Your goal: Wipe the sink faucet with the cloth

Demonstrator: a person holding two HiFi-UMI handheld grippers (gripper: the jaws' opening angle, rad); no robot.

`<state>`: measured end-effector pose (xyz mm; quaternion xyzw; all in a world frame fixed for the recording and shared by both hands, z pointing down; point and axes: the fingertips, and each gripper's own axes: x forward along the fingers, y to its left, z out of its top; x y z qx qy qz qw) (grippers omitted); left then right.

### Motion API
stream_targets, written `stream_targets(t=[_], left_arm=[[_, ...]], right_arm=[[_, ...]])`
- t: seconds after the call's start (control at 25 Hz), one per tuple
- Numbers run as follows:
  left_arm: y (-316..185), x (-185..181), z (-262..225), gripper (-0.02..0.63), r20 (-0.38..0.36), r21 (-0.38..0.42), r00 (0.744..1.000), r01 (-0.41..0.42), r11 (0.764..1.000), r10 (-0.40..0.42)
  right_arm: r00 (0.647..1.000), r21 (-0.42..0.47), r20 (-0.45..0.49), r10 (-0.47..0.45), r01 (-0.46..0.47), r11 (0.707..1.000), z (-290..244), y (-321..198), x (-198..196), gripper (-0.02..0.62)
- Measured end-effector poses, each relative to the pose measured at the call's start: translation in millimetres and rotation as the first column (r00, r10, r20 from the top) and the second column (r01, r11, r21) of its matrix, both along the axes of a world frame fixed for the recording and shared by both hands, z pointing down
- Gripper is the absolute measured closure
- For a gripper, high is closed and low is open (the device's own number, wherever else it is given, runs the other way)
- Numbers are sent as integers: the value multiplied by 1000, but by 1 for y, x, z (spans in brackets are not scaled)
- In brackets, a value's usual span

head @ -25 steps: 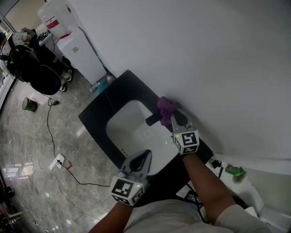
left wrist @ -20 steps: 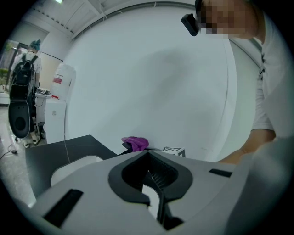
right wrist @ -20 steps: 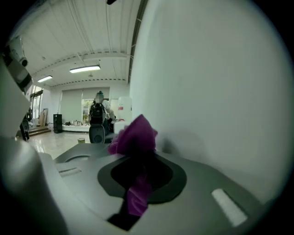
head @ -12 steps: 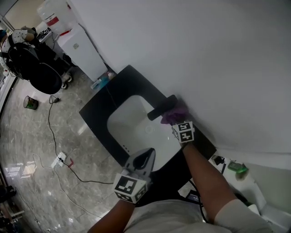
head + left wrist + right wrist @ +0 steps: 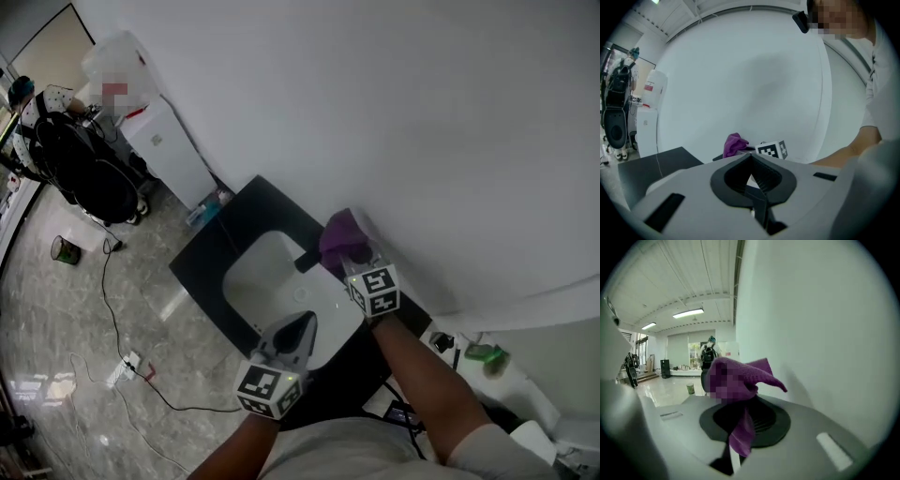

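Note:
A black faucet (image 5: 307,262) stands at the back of a white sink (image 5: 272,281) set in a black counter (image 5: 208,258). A purple cloth (image 5: 339,234) is draped over the faucet's upper part, with my right gripper (image 5: 352,257) shut on it. In the right gripper view the purple cloth (image 5: 739,379) bunches out of the right gripper (image 5: 742,414), close to the white wall. My left gripper (image 5: 300,325) hovers over the sink's near rim, shut and empty. From the left gripper view, the left gripper (image 5: 750,159) points at the cloth (image 5: 734,143) and the right gripper's marker cube (image 5: 772,149).
The white wall (image 5: 422,141) rises right behind the faucet. A white water dispenser (image 5: 161,131) and a person with a dark backpack (image 5: 84,173) are at the far left. A cable (image 5: 114,319) runs over the marble floor. A green item (image 5: 484,354) lies to the right.
My right gripper slid the cloth down toward the faucet's base, then back up over its top. The left gripper has hardly moved. The head view shifted slightly.

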<state>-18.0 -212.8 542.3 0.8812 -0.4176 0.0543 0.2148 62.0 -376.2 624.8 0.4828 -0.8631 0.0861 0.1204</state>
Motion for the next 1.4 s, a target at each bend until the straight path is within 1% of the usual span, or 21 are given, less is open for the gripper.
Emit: stream_targets(t=[0.08, 0.2, 0.28, 0.36, 0.48, 0.64, 0.92, 1.2, 1.4], left_arm=[[-4, 3, -26, 600, -5, 41, 1000, -13, 999, 13], [-9, 13, -59, 600, -10, 97, 1000, -22, 995, 23], [-14, 22, -69, 600, -11, 121, 1000, -27, 992, 29], [-18, 31, -77, 600, -16, 140, 999, -32, 990, 35], [-23, 43, -89, 600, -27, 168, 999, -42, 985, 47], [-26, 57, -98, 600, -29, 186, 997, -69, 980, 76], [-26, 68, -97, 600, -33, 176, 994, -97, 980, 105], [-24, 70, -100, 600, -31, 174, 993, -108, 979, 115], [-18, 74, -98, 600, -32, 171, 992, -119, 978, 126]], right_arm=[[999, 69, 24, -25, 23, 997, -58, 19, -3, 555], [998, 135, 52, -45, 37, 990, -125, 62, 5, 555], [997, 161, 61, -54, 44, 986, -155, 91, 14, 557], [996, 169, 65, -60, 48, 985, -173, 116, 22, 557], [996, 178, 72, -55, 41, 983, -187, 142, 34, 560], [997, 197, 76, -24, 9, 980, -200, 160, 46, 561], [995, 215, 101, 7, -29, 976, -208, 166, 60, 561], [997, 247, 72, 23, -40, 968, -220, 170, 64, 561], [997, 267, 68, 33, -50, 962, -225, 176, 66, 561]])
